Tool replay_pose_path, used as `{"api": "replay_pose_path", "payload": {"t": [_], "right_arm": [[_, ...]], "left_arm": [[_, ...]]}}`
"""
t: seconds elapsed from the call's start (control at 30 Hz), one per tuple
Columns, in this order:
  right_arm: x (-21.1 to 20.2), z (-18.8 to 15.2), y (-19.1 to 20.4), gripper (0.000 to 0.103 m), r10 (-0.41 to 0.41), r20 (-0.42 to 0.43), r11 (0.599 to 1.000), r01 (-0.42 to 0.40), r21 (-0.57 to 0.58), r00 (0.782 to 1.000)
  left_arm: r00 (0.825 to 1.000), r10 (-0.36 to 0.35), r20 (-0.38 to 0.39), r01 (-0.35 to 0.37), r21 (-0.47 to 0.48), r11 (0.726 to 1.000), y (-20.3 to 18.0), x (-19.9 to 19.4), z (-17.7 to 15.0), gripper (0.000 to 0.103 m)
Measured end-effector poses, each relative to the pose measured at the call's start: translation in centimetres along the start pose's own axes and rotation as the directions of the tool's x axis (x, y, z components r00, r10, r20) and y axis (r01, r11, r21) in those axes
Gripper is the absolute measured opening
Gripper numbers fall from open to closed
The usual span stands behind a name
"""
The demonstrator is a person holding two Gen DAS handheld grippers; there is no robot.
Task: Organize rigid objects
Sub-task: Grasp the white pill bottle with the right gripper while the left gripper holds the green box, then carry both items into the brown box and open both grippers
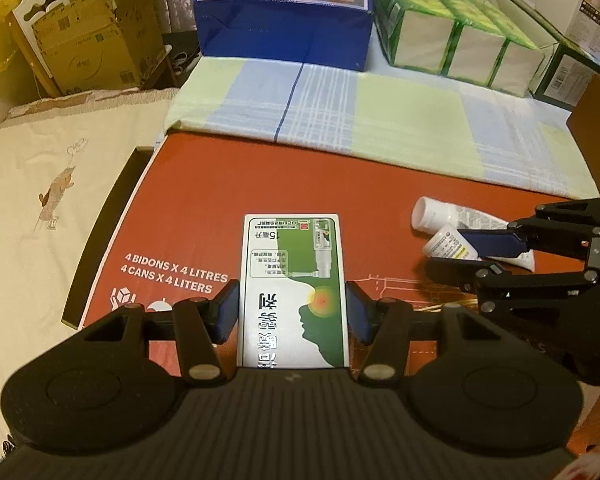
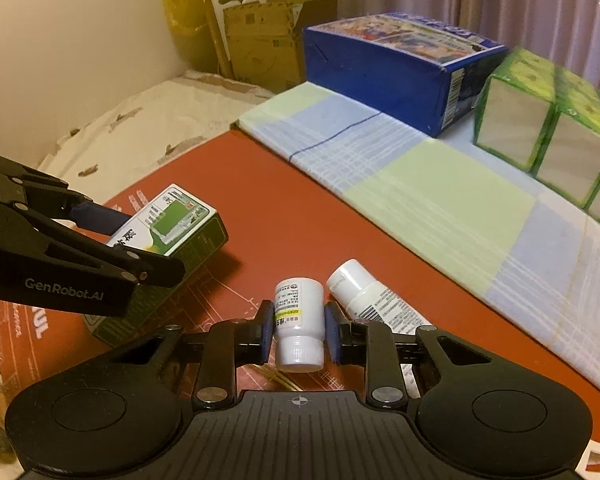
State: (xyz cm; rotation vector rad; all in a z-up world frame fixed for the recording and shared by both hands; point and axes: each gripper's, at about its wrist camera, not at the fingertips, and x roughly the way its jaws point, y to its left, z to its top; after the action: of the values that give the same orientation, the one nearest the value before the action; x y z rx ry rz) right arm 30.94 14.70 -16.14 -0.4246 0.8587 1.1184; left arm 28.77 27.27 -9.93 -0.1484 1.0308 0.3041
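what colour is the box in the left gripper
White and green box, clearest in the left wrist view.

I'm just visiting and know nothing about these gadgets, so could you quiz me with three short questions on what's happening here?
1. True or false: the left gripper has its pads on either side of the green-and-white box.
2. What does the right gripper grip? A) the white tube B) the small white bottle C) the blue carton
3. Fill in: the white tube lies on the ____ cardboard sheet, right beside the bottle.

Key
1. True; both blue pads sit against the box's long sides.
2. B; the small white bottle is clamped between the pads, cap toward the camera.
3. Red.
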Motion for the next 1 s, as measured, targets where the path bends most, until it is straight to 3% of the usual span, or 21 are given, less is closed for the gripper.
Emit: {"api": "replay_pose_path", "payload": {"t": [0.33, 0.6, 0.8, 1.0], "right_arm": [[-4.9, -0.7, -0.9, 0.024, -0.008, 0.067, 0.997, 0.003, 0.081, 0.998], [-11.1, -3.2, -3.0, 0.024, -0.063, 0.128, 0.984, 0.04, 0.173, 0.99], [-16.6, -6.1, -5.4, 0.024, -0.126, 0.163, 0.964, 0.083, 0.253, 0.979], [-22.5, -9.3, -9.1, 0.024, -0.226, 0.188, 0.923, 0.148, 0.356, 0.956]], "left_arm": [[0.997, -0.051, 0.06, 0.049, 0.04, 0.998, -3.0, -3.7, 0.4, 0.051], [0.984, -0.139, 0.114, 0.126, 0.118, 0.985, -8.2, -7.3, 0.7, 0.051], [0.965, -0.23, 0.125, 0.2, 0.22, 0.955, -14.0, -9.5, 0.9, 0.051], [0.937, -0.327, 0.12, 0.276, 0.32, 0.907, -21.1, -10.8, 1.3, 0.051]]}}
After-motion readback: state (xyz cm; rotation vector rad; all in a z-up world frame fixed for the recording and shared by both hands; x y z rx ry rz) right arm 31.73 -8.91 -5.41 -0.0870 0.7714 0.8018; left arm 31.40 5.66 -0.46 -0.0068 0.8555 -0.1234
